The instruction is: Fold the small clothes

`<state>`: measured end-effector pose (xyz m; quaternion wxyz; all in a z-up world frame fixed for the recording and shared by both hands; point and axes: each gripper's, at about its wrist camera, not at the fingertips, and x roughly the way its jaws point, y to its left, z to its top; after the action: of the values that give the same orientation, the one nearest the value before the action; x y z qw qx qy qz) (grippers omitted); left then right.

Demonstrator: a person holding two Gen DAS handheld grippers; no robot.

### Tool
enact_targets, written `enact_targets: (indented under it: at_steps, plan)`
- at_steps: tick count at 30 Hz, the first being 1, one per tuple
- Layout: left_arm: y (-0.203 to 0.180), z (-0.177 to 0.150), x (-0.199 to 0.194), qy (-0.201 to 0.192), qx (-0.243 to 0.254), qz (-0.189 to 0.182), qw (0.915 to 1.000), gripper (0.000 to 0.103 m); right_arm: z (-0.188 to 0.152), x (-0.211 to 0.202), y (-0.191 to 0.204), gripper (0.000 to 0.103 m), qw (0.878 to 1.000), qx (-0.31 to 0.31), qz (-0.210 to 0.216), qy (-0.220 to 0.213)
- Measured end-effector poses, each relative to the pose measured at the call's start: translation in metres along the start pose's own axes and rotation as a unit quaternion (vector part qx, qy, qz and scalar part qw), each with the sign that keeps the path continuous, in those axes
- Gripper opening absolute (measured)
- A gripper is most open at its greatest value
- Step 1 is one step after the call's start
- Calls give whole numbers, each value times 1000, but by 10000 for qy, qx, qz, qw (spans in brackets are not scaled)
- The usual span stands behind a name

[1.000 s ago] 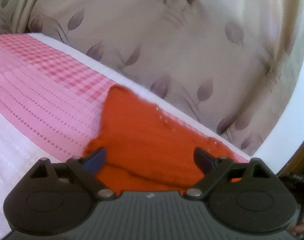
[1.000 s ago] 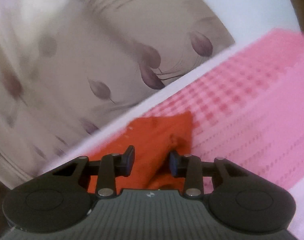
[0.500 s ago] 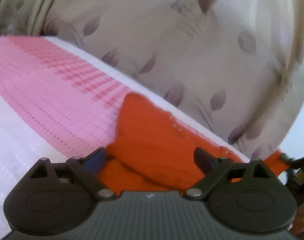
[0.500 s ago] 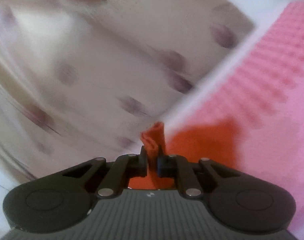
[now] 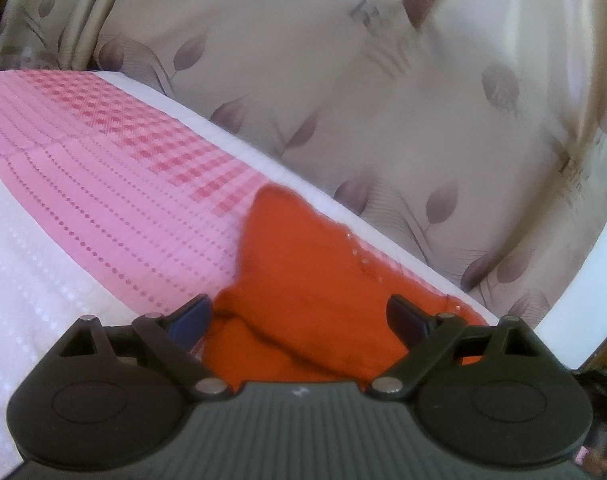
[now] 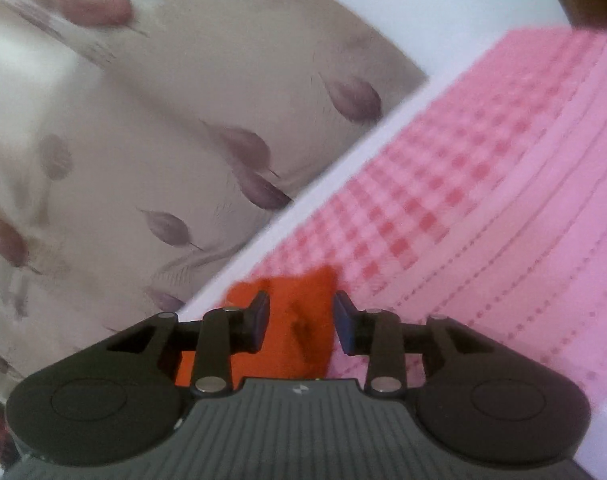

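Note:
A small orange garment (image 5: 303, 280) lies crumpled on the pink patterned bedcover (image 5: 103, 200), near the cover's white far edge. My left gripper (image 5: 299, 318) is open wide, its jaws standing either side of the garment's near fold, just above it. In the right wrist view the garment (image 6: 299, 320) lies under my right gripper (image 6: 301, 320), which is open with the cloth showing between its jaws and not pinched.
A beige curtain with purple leaf print (image 5: 383, 100) hangs right behind the bed's far edge; it also shows in the right wrist view (image 6: 143, 140). A white section of the bedcover (image 5: 31, 280) lies at the near left.
My right gripper was shut on a raised fold of the orange garment half a second ago; now it is open and the cloth lies flat. The left gripper stayed open and shifted slightly.

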<state>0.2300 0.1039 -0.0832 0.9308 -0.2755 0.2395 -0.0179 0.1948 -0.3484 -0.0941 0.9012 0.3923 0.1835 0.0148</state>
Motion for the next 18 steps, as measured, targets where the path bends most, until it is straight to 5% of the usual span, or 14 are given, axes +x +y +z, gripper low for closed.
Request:
enact_targets:
  at_steps: [3,7,18]
  plan:
    - [2,1,2,66,-63,-27,10000,95,-18,-31,9,77,9980,-48,493,401]
    - [4,7,3,405,-4,-311,9987,95,-51,-93,19,98,9895,-320,1074,908]
    - [27,8,-118,1632,684,-1316,9754,95,-125,-250,18,99,9728,-1491,901,1527]
